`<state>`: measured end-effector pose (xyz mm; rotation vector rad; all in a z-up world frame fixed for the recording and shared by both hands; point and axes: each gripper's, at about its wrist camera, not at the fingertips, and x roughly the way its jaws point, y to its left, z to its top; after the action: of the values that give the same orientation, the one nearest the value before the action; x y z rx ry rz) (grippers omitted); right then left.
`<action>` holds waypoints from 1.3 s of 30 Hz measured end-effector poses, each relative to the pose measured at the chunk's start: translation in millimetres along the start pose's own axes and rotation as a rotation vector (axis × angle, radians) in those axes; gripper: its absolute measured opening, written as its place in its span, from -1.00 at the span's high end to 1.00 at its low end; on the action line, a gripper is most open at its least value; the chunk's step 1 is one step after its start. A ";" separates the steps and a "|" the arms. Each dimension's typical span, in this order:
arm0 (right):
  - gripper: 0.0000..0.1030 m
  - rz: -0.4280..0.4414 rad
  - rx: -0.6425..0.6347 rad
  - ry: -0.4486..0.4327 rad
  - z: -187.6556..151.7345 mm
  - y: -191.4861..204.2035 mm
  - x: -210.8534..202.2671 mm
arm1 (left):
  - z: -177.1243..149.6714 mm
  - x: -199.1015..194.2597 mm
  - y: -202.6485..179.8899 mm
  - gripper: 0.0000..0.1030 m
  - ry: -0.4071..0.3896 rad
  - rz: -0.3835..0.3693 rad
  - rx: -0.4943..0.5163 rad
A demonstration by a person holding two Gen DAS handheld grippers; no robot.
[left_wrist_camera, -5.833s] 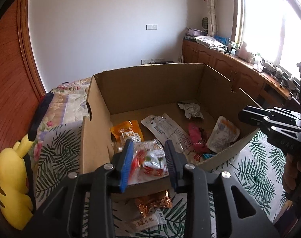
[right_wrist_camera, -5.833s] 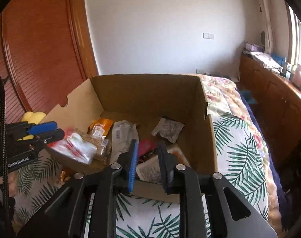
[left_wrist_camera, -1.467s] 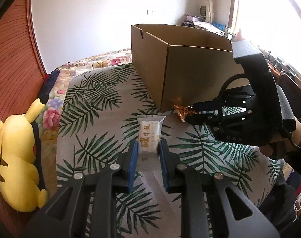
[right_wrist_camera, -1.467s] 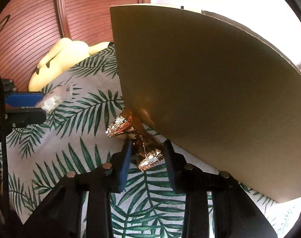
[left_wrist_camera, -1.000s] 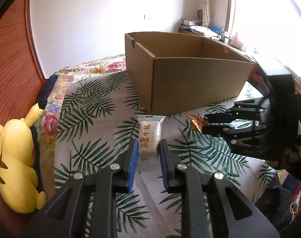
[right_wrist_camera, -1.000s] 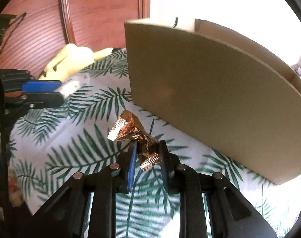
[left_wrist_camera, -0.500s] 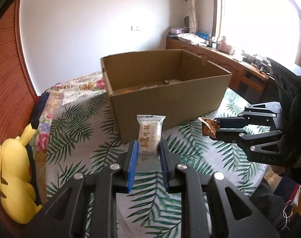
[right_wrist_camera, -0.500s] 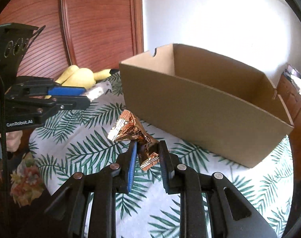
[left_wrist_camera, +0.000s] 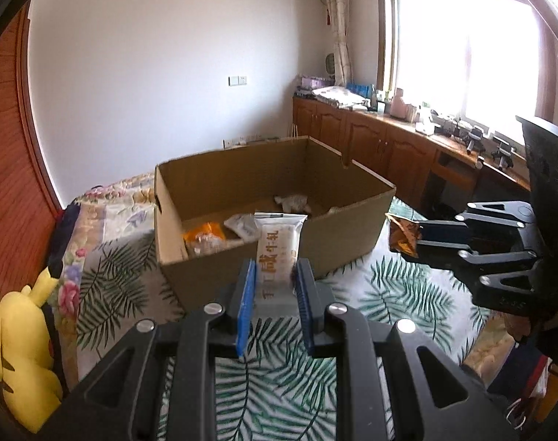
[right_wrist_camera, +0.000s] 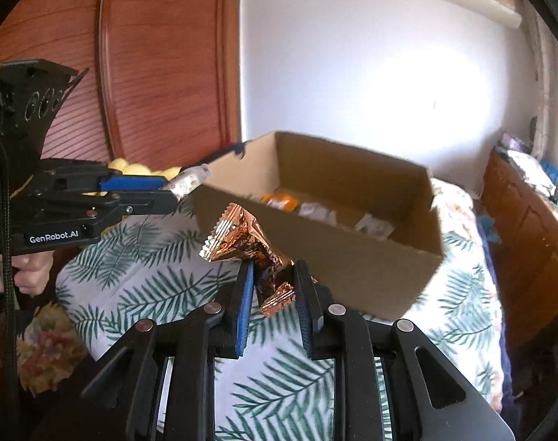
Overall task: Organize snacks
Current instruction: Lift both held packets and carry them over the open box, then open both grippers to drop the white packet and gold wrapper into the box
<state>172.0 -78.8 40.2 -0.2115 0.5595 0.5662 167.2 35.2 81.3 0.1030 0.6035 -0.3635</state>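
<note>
Where palm-leaf bedspread [left_wrist_camera: 396, 290] spreads, yellow plush toy [left_wrist_camera: 18, 352] beside cardboard box [left_wrist_camera: 345, 235].

Two wrist cameras looking forward and down over their fingers [left_wrist_camera: 247, 294], near the bed [left_wrist_camera: 396, 283], both facing the box [left_wrist_camera: 349, 242], left view toward window, right view toward wardrobe

Home bedroom: palm-leaf-patterned bedspread [left_wrist_camera: 400, 294] covering the bed, yellow plush toy [left_wrist_camera: 18, 349] lying at its edge, reddish louvred wooden wardrobe doors [right_wrist_camera: 161, 73] standing behind, low wooden cabinets [left_wrist_camera: 371, 139] running under a bright curtained window [left_wrist_camera: 462, 44].
</note>
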 end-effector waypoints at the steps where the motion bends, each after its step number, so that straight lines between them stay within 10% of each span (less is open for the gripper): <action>1: 0.61 -0.010 -0.001 -0.008 2.4 -2.2 -3.0 | 4.3 1.5 -0.4 0.61 -0.012 0.010 -0.005; 13: 0.61 -0.070 -0.001 -0.060 22.1 -26.9 -21.9 | 32.1 32.9 6.1 0.61 -0.009 0.056 -0.027; 34: 0.61 -0.181 0.112 0.052 26.6 -86.4 65.8 | 26.5 112.9 38.2 0.60 0.109 0.127 -0.104; 39: 0.61 -0.182 0.133 0.084 22.3 -93.3 85.0 | 23.8 114.8 41.9 0.25 0.109 0.151 -0.121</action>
<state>293.7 -110.3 15.2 -0.1589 0.6502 0.3432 282.6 34.6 34.8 0.0521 0.7196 -0.1758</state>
